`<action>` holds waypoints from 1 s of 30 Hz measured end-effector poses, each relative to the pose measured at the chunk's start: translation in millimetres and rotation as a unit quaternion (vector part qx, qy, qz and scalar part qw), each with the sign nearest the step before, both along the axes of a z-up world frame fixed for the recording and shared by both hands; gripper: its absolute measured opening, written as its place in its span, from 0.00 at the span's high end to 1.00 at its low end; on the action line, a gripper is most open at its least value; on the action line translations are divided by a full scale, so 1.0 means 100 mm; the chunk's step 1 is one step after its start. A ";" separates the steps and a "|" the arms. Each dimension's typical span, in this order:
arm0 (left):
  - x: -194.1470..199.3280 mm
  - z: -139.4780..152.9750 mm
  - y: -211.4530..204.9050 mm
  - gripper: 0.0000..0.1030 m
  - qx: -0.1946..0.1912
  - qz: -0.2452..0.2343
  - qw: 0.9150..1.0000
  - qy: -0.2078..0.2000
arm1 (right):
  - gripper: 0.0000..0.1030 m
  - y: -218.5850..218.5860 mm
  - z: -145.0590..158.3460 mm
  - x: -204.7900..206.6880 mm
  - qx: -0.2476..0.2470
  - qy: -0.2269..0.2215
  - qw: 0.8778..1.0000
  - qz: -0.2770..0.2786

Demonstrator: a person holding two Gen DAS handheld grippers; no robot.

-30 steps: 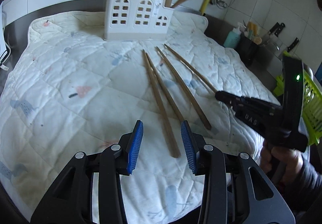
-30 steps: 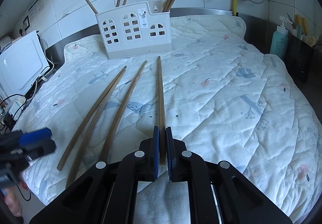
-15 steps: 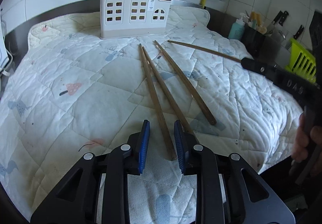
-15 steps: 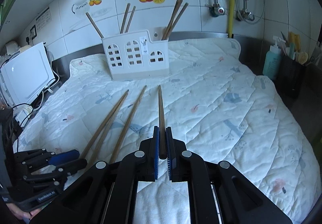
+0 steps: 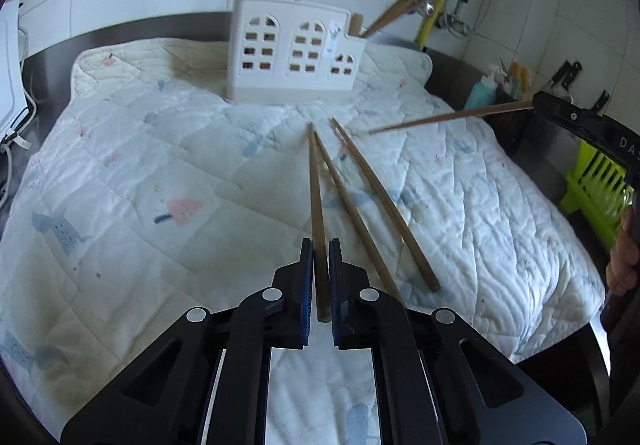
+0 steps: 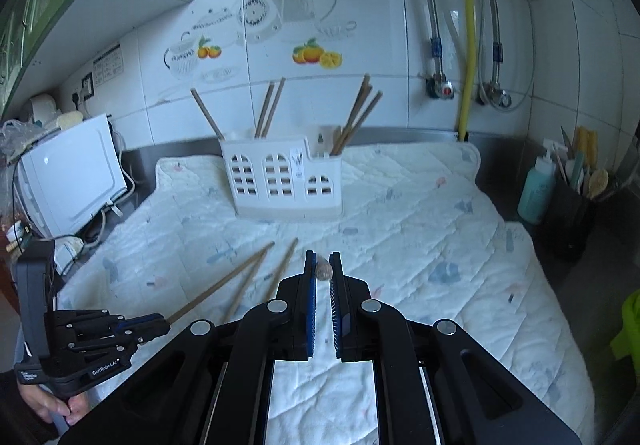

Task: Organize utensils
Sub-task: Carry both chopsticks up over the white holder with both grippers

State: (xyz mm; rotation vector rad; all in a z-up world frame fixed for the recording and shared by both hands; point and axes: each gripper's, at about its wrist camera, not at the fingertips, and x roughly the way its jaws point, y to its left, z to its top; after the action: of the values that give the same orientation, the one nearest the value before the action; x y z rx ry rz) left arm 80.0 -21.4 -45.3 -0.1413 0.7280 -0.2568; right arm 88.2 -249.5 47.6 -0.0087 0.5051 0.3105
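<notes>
My left gripper (image 5: 319, 249) is shut on the near end of a long wooden chopstick (image 5: 315, 189) that still lies on the white quilted mat (image 5: 160, 173). Two more chopsticks (image 5: 372, 201) lie beside it to the right. My right gripper (image 6: 323, 261) is shut on another chopstick (image 6: 323, 269), seen end-on, and holds it in the air pointing toward the white utensil holder (image 6: 282, 181). In the left wrist view that chopstick (image 5: 448, 119) hangs above the mat at the right, held by the right gripper (image 5: 540, 105). The holder (image 5: 292, 53) has several chopsticks standing in it.
A white appliance with cables (image 6: 68, 177) stands at the left of the mat. A teal bottle (image 6: 536, 189) and a dark utensil pot (image 6: 572, 217) stand at the right. A green basket (image 5: 596, 181) sits off the right edge. A tiled wall with pipes is behind.
My left gripper moved forward and closed on the leftmost chopstick. My right gripper lifted its chopstick off the mat and raised it toward the holder.
</notes>
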 end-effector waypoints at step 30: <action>0.67 1.04 0.36 0.95 -0.052 -0.013 0.993 -0.104 | 0.94 0.14 1.52 1.70 0.019 -0.026 0.998 0.055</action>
State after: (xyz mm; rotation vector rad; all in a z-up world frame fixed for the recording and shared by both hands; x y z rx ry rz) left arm 147.4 14.2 58.4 -0.2006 0.5094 -0.3289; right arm 258.0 -235.5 199.4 -0.0070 0.4472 0.4270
